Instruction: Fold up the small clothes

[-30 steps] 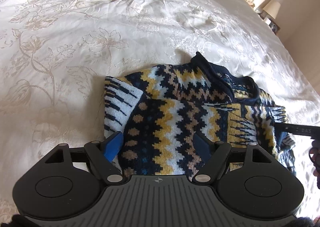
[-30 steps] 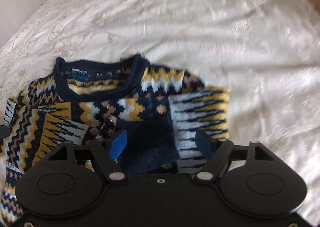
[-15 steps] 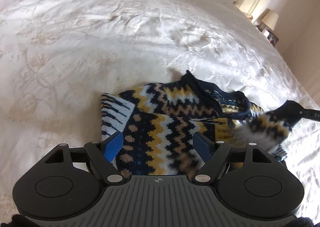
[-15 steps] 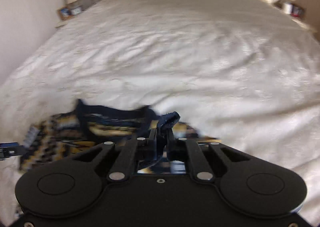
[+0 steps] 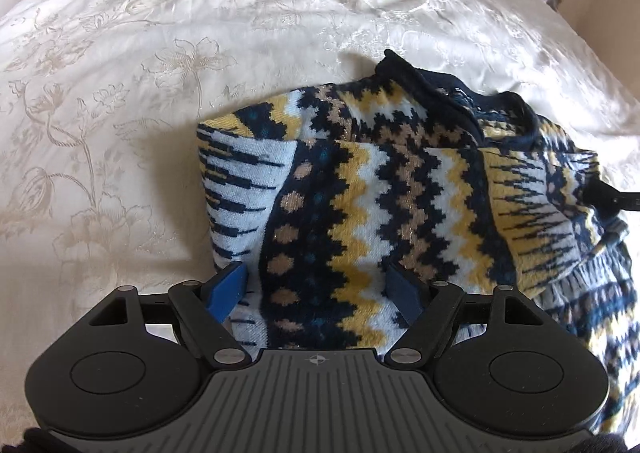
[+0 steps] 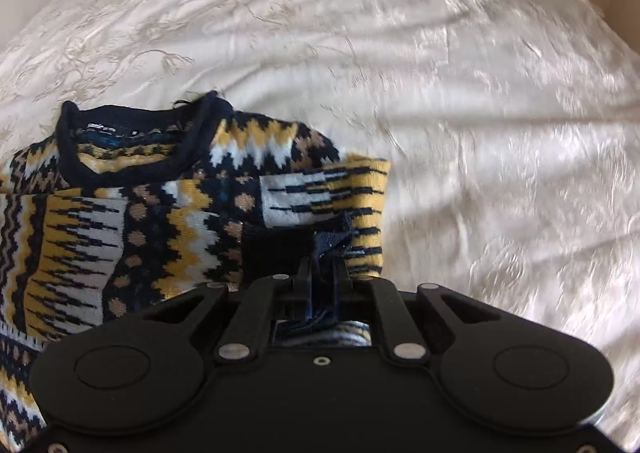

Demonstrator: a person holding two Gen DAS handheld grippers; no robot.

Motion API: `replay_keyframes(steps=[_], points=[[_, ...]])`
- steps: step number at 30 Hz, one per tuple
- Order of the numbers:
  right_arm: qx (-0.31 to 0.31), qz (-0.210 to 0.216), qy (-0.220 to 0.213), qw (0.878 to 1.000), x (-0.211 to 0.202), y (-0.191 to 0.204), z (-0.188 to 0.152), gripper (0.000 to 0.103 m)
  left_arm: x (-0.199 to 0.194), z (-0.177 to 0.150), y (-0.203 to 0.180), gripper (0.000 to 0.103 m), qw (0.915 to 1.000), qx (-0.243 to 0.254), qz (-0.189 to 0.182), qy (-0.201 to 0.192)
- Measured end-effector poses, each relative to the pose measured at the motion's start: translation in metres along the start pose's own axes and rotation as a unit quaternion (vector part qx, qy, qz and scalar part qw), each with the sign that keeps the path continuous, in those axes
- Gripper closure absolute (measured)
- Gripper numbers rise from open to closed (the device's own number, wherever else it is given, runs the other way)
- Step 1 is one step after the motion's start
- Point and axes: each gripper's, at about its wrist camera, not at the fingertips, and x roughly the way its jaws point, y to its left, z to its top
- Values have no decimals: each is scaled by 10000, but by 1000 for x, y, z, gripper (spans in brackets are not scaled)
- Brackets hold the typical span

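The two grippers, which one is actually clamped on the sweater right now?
The right gripper: its jaws are shut on dark knit at the sweater's edge. The left gripper stands open over the sweater, pinching nothing.

You are looking at a knitted sweater [image 5: 360,213] showing navy, yellow, white and tan zigzag bands with tan dots and a plain navy collar, lying on a cream bedspread [image 5: 160,53] carrying a tone-on-tone floral embroidery.
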Motion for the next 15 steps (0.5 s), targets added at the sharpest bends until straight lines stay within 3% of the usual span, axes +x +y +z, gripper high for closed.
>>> replay_keyframes(steps=[3,5,6,7,11,15], points=[[21,-104,-20,9999,-3,0,1,88,-5,-7,7,27,9997,-98,185,155],[84,-119,156,9998,-1,-4,1,83,-6,-14,21,27,9983,-458,162,319],[151,-138,248,9995,0,-6,2,79,-11,-15,26,27,9978,-586,131,268],[232,-191,194,9994,-4,-9,2,65,-18,-17,29,27,9979,-610,138,178],[354,-34,-408,9985,-31,-19,8,52,-42,-11,25,27,9991,-360,127,-189],[264,119,-217,9993,-17,-21,15,50,-40,5,10,27,9993,-78,-187,-316]])
